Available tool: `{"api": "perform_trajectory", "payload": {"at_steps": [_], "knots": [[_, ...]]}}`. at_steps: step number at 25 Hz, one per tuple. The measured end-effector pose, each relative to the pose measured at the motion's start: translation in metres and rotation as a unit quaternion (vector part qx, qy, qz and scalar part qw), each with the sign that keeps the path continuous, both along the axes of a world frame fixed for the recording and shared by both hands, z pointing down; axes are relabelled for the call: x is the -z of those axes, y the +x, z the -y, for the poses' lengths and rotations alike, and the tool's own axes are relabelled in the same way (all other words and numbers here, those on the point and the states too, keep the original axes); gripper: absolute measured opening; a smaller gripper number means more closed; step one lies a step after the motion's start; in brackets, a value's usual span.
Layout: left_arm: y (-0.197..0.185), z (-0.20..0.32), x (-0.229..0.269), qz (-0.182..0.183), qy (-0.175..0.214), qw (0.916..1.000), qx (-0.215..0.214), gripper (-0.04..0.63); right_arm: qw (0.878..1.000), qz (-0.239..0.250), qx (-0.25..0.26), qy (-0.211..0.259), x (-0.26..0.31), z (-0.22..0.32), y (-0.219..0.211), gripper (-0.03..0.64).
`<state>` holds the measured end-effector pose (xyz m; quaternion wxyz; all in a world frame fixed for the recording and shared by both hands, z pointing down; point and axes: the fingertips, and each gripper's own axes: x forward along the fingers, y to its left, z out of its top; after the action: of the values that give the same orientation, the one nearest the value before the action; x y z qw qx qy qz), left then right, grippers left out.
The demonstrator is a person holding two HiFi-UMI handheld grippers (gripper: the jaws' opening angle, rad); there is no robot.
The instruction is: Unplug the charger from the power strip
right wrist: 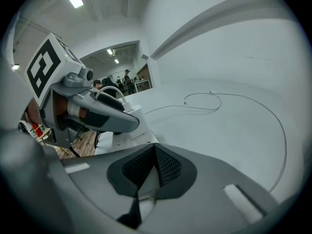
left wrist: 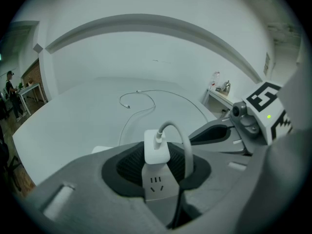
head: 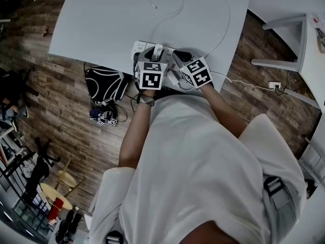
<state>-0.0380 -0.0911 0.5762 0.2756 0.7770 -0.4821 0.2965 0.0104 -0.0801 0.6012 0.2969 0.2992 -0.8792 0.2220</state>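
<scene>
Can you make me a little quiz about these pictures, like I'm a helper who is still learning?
1. Pick one: what stands between the jaws of the left tool?
A) a red cup
B) the white block charger
C) a metal spoon
2. True or false: the white block charger is already pulled out of the white plastic power strip.
3. Fill in the gap: the thin white cable lies in loose curves on the white ___.
Key: 1 B; 2 false; 3 table.
</scene>
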Motion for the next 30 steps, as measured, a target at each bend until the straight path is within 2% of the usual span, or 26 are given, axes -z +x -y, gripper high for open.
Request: {"api": "perform_trajectory", "payload": {"at_steps": [8,15,30], "knots": [[0.0012,0.0006,0.0018,0.009,0.012,0.9999,0.000,0.143,1.000,-0.001,0.000,0.000,0.0002,0.0005,-0.0002,0.002],[-0.0005,0.0004,0.0009,-0.016,-0.002,0.9998,0.011,0.143,1.000,-0.001,-0.001,0.000,-0.0011,0.0003,0.0006,0.002],[-0.0019,0.0003,0.0026,-0.044,-0.018,0.9989,0.007,0.143,1.000,0.000,-0.001,0.000,0.0000,0.0001,0.0004,0.002]]}}
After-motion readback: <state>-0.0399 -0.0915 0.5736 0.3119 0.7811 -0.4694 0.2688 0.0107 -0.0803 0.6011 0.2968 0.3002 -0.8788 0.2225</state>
